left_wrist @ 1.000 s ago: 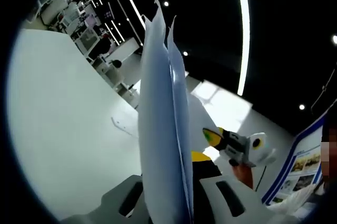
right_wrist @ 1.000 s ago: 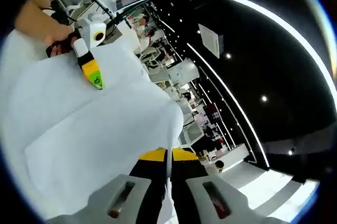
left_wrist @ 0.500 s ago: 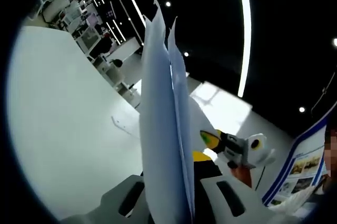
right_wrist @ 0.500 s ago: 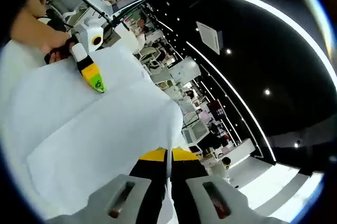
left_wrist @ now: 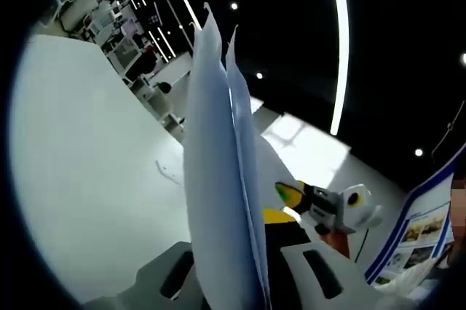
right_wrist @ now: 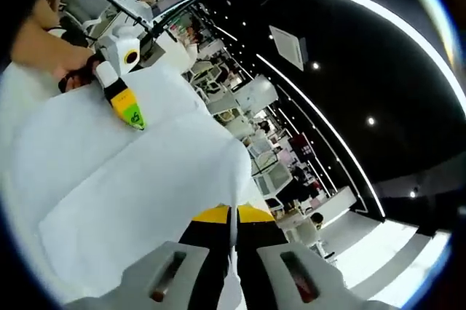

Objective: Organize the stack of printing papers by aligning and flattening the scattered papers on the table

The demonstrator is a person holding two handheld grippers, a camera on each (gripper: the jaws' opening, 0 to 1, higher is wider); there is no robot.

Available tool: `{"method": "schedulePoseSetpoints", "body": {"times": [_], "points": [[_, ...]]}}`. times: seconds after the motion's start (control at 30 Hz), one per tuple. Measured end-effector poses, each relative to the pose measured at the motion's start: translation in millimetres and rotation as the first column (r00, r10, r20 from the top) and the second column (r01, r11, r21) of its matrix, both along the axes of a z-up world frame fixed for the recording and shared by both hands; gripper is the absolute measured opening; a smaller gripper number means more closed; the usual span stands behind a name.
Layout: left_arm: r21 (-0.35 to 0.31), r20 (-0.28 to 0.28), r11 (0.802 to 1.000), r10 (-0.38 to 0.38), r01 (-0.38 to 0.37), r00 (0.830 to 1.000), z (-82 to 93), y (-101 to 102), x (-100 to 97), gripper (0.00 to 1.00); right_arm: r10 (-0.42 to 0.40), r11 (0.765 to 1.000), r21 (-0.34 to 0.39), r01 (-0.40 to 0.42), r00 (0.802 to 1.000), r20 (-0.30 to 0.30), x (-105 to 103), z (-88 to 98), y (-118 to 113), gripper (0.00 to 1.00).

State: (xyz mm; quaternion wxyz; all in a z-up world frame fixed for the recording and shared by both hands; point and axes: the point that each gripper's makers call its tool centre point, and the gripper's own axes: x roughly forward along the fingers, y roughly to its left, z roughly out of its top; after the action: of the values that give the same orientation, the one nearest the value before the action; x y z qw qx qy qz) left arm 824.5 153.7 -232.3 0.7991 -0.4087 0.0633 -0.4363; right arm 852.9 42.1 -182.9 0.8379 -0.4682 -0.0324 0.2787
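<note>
1. Papers (left_wrist: 222, 179), a loose stack of white sheets, stand on edge between the jaws of the left gripper (left_wrist: 244, 281) in the left gripper view, rising steeply with their top corners fanned slightly apart.
2. That gripper is clamped on the lower edge of the stack, its grey jaws pressed against either side of the sheets.
3. Behind the sheets lies the white table (left_wrist: 87, 179), with a small bent mark or scrap on its surface that is too faint to identify.
4. Right of the stack, the right gripper (left_wrist: 291, 193) comes in with its yellow-green tip touching the sheets; an orange-sleeved part sits just below it.
5. In the right gripper view the papers (right_wrist: 131, 186) spread out broad and flat, and the right gripper (right_wrist: 231, 233) has its yellow-tipped jaws pinched closed on their near edge.
6. At the far side of the sheets the left gripper (right_wrist: 131, 110) grips the opposite edge, with a person's hand (right_wrist: 62, 52) wrapped around its handle.
7. A poster board (left_wrist: 422, 223) stands at the right edge of the left gripper view.
</note>
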Motion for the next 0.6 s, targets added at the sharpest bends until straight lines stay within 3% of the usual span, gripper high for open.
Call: {"method": "schedulePoseSetpoints", "body": {"times": [0.6], "points": [[-0.017,-0.013,1.0,0.003,-0.003,1.0,-0.5,1.5,4.3,0.16,-0.013,0.999,0.037,0.014,0.999,-0.034,3.7,-3.8,6.7,0.0]]}}
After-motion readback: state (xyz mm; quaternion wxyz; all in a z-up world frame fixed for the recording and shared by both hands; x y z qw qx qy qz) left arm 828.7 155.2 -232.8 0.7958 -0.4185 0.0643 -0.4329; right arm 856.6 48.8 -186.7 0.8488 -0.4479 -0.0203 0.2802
